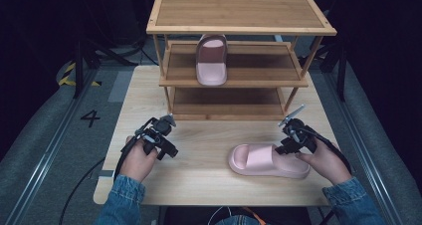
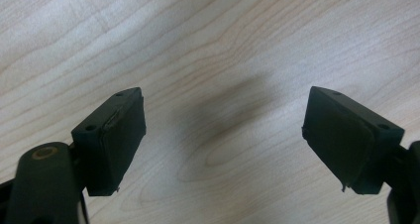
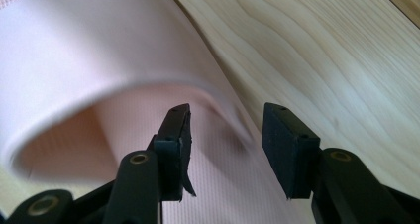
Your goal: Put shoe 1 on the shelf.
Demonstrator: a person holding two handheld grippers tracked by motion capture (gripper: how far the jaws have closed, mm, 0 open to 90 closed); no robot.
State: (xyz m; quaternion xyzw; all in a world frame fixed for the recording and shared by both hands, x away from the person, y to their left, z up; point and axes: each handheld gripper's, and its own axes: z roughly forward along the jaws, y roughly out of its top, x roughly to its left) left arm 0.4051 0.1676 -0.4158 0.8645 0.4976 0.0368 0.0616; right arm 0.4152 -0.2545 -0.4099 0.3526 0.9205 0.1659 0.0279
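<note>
My right gripper [image 1: 293,138] is at the heel end of the soft pink foam slipper [image 1: 266,160] that lies on the light wooden tabletop [image 1: 209,155], and this is the relation that matters for the next move. In the right gripper view the jaws stand apart, with the side rim of the slipper [image 3: 148,85] passing between them; one pad is over the footbed and the other is outside the wall. They are not closed on it yet, I think.

The long axis of this slipper runs almost across the tabletop, from my right to my left. Its toe strap and open toe point to my left, and its heel is on my right, just beside my right hand [image 1: 323,163]. So the right hand is clearly the nearer one.

My left gripper [image 1: 159,135] is well apart from it, on the left part of the tabletop. In its own view the jaws are wide apart over bare wood and hold nothing.

A second pink slipper [image 1: 211,59] stands on the middle shelf of the bamboo shoe rack [image 1: 239,26], its long axis running away from me. I judge the slipper on the tabletop must be turned that same way to go beside it.
</note>
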